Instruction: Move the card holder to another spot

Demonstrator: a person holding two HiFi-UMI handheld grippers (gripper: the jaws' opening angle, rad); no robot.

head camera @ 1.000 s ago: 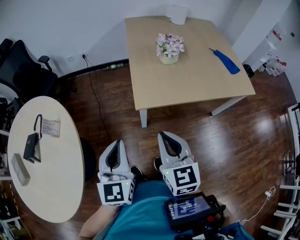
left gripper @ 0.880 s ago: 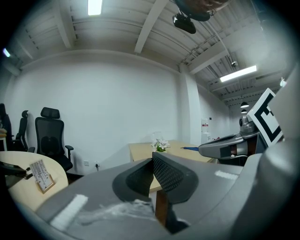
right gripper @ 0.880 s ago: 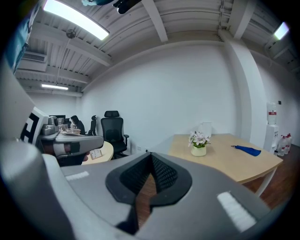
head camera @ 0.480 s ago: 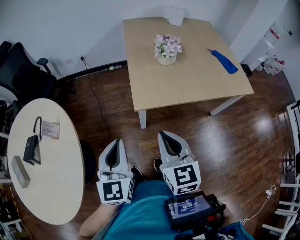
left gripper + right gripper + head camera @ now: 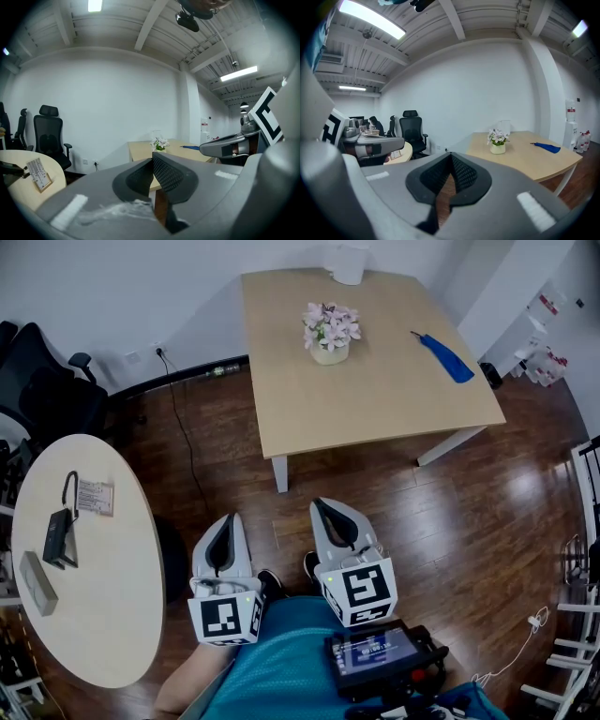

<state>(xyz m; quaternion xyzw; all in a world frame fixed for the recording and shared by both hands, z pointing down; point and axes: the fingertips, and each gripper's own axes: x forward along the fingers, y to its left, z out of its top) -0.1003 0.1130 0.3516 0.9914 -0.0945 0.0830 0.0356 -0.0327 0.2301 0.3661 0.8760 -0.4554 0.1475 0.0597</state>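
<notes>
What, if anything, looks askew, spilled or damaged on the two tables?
Nothing stands out: the flower pot stands upright on the square table, the card holder rests on the round table, nothing spilled.

The left tongs (image 5: 227, 520) and right tongs (image 5: 320, 504) — nudged leftward.

Your left gripper (image 5: 226, 521) sits low in the head view, at 7 o'clock. Its jaws are pressed together with nothing between them, and the tips point toward 12. Your right gripper (image 5: 321, 504) sits beside it at 6 o'clock, slightly further forward. Its jaws are likewise closed and empty, with the tips leaning toward 11. The two do not touch. Your bare left forearm (image 5: 180, 688) shows behind the left marker cube (image 5: 225, 617).
</notes>
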